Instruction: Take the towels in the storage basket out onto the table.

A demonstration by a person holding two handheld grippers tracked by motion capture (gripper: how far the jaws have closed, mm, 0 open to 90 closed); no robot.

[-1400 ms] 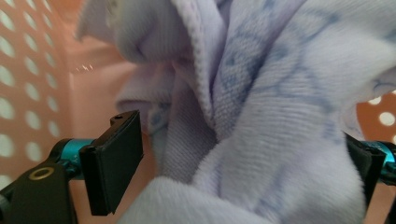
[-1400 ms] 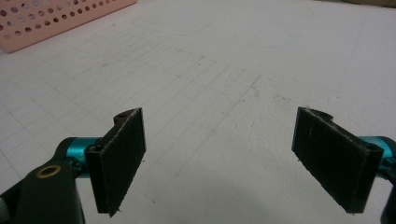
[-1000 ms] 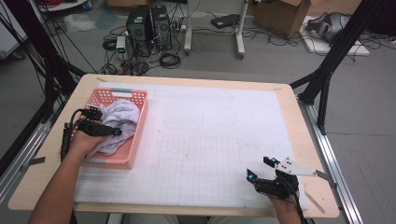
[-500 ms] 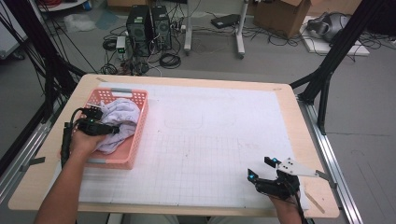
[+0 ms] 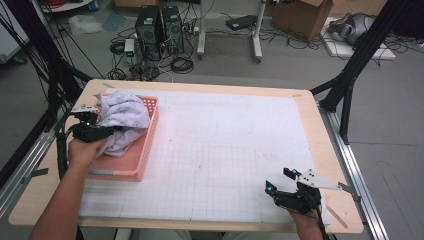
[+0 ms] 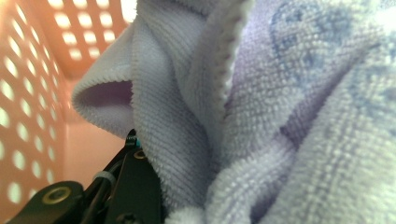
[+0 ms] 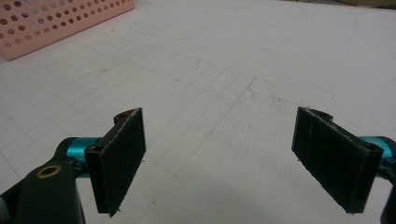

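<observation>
Now: towel (image 5: pixel 122 120) is gripped by left hand-held gripper (image 5: pixel 107 131), jaws just closed on it, in pink basket (image 5: pixel 142 155).
Next, prob.: lift clear w/o snagging rim, onto worktop (image 5: pixel 225 150); right hand-held gripper (image 5: pixel 281 181) is kept open, idle.

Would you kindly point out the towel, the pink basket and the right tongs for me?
towel (image 5: pixel 125 112): high view, bunched top of the cloth.
pink basket (image 5: pixel 150 132): high view, its right-hand wall.
right tongs (image 7: pixel 219 158): right gripper view, midway between the open pads.
</observation>
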